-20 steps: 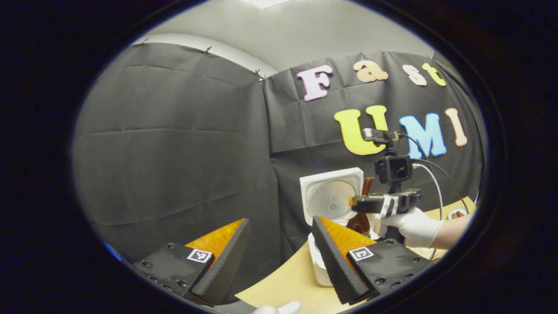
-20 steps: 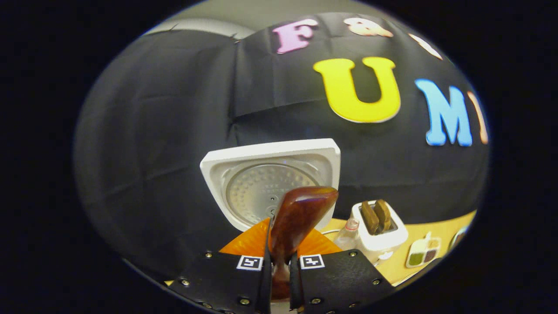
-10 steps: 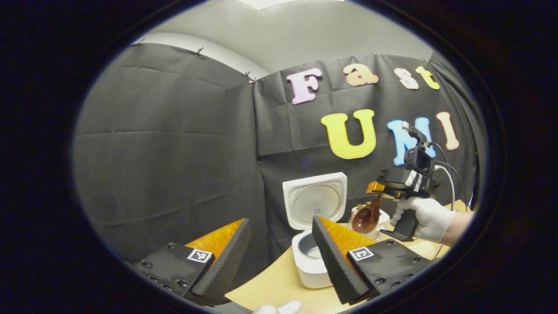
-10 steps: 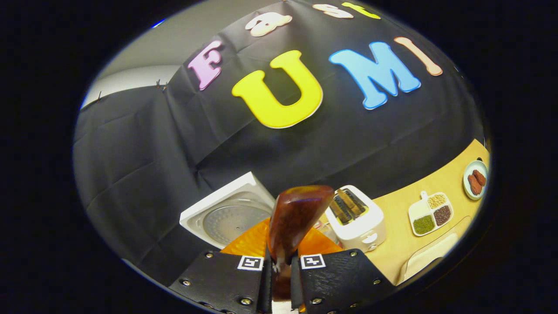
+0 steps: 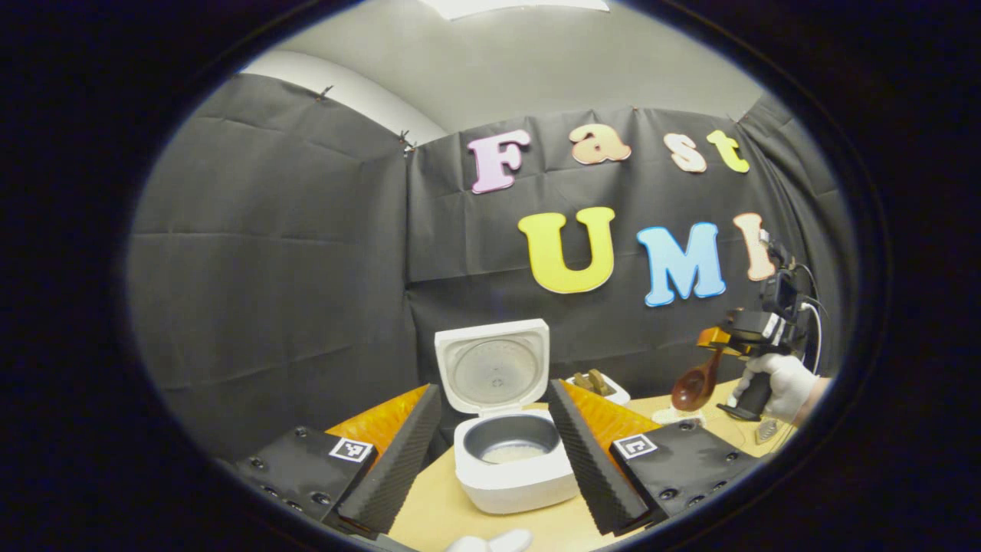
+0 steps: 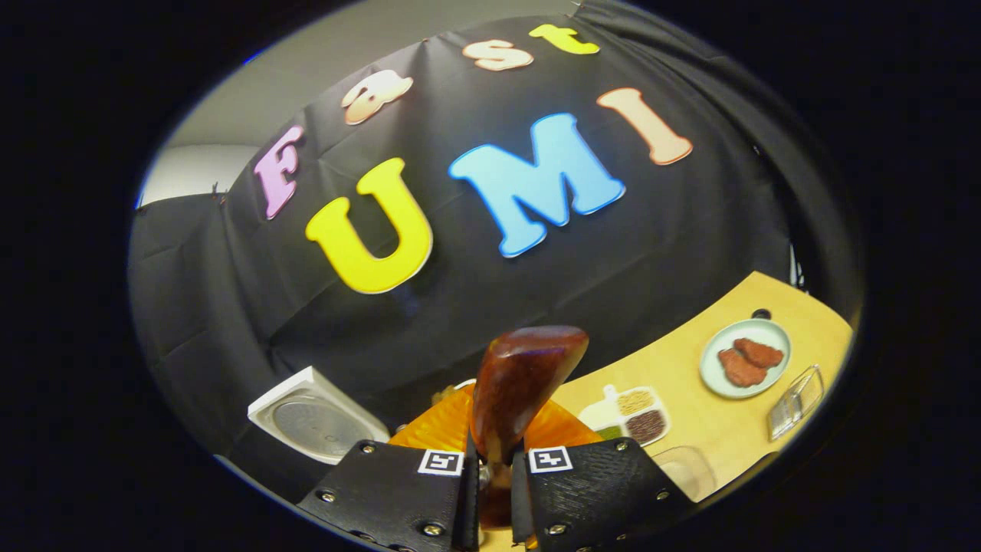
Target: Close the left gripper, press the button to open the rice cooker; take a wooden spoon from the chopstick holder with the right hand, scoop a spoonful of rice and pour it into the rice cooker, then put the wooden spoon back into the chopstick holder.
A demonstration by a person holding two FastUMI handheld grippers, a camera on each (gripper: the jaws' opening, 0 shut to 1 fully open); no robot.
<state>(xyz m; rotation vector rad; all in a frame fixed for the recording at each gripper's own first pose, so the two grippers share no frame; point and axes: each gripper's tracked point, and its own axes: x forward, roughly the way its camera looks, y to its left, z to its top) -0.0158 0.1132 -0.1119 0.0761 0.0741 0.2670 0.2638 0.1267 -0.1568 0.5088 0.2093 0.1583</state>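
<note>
The wooden spoon (image 6: 521,391) is clamped between both fingers of the right claw (image 6: 494,491); in the right gripper view we see its handle pinched low between them and its glossy brown bowl standing up just past their tips. In the left gripper view we see the same spoon (image 5: 693,383) hanging bowl-down from the right claw (image 5: 713,339), which a gloved hand (image 5: 778,379) holds above the far right of the table (image 5: 437,514). The rice cooker (image 5: 510,452) stands on the table between the fingers of the left claw (image 5: 490,452), whose fingers (image 5: 398,452) are spread well apart and grip nothing. The cooker's lid (image 5: 494,366) is raised upright behind the pot, and we see a pale layer at the bottom of the dark inner pot (image 5: 512,441). In the right gripper view the lid (image 6: 314,418) appears low on the left, well apart from the spoon. Just behind and to the right of the cooker we see a white toaster (image 5: 598,385) with brown slices in its slots. Farther right on the table (image 6: 720,429), in the right gripper view, we note a white divided dish (image 6: 628,414) holding grains of different colours, a pale green plate (image 6: 743,356) carrying two reddish-brown pieces, a clear container (image 6: 797,391) near the plate, and part of a clear bowl (image 6: 686,471) just beside the claw. A second gloved hand (image 5: 490,543) shows at the bottom edge of the left gripper view.
</note>
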